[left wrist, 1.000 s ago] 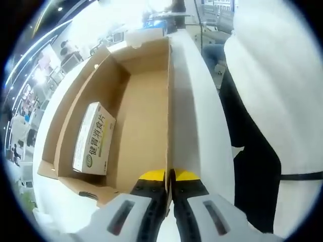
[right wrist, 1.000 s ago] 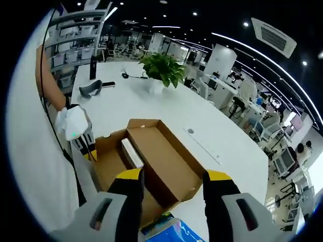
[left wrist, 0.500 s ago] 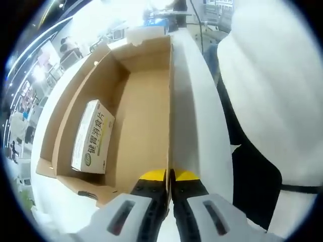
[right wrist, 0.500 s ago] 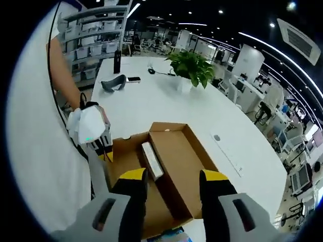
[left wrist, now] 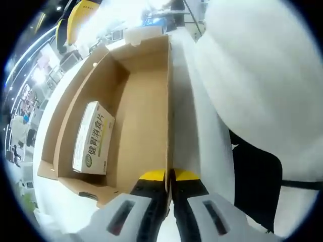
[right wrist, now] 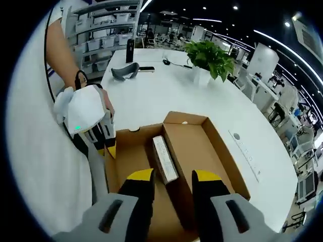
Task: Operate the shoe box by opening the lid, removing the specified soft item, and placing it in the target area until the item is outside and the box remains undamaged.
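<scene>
On the white office table the box lay open, left gripper pinching its lid, packet lengthwise just ahead of the spread right gripper.

Counted on the white table: one open cardboard shoe box, one small white packet inside it, one potted plant, one dark phone-like slab, one grey curved object. Two grippers: left gripper, right gripper.
</scene>
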Tool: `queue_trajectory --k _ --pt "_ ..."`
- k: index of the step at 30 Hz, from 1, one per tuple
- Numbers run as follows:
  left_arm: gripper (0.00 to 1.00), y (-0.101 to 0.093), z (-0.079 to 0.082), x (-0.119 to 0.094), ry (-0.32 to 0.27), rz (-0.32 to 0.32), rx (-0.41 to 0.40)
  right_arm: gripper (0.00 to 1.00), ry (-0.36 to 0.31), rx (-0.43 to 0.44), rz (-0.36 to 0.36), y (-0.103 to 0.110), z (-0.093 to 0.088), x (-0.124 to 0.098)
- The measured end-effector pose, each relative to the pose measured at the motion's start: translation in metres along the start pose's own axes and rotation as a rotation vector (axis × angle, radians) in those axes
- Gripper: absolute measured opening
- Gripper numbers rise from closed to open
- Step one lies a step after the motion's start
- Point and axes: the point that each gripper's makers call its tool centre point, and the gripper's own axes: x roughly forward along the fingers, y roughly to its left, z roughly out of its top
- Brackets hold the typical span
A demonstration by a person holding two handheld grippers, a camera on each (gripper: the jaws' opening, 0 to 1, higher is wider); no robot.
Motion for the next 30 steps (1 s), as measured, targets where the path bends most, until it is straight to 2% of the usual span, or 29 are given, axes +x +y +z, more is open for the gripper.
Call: queue_trajectory --k 3,6,7,9,12,15,17,20,22,30 --pt "0.02 0.0 0.0 0.0 -0.001 -0.003 0.0 0.31 0.015 -0.014 0.006 0.005 0.001 0.009" --pt "0.02 -0.001 -0.001 0.0 -0.004 0.007 0.04 0.32 0.051 -0.047 0.026 0.012 -0.004 0.018" --pt "0.03 0.0 -0.001 0.0 -0.005 0.012 0.026 0.31 0.052 -0.048 0.044 0.016 -0.004 0.024" --pt "0.03 0.0 -0.001 0.0 -0.008 0.017 0.028 0.32 0.069 -0.044 0.135 0.032 -0.006 0.03" --pt "0.03 0.001 -0.001 0.001 -0.012 0.013 0.026 0.32 0.076 -0.094 0.079 0.025 -0.004 0.037" --pt "0.03 0.001 -0.001 0.001 -0.012 0.011 0.024 0.31 0.08 -0.076 0.065 0.023 -0.004 0.043" --pt "0.03 0.001 -0.001 0.002 -0.013 0.013 0.021 0.21 0.094 -0.091 0.073 0.026 -0.008 0.049" --pt "0.03 0.002 -0.001 0.002 -0.012 0.011 0.015 0.27 0.102 -0.147 0.1 0.035 -0.013 0.059" --pt "0.03 0.002 -0.001 0.003 -0.013 0.009 0.014 0.25 0.12 -0.179 0.1 0.037 -0.016 0.064" --pt "0.03 0.003 -0.001 0.004 -0.012 0.01 0.014 0.24 0.12 -0.168 0.042 0.032 -0.016 0.077"
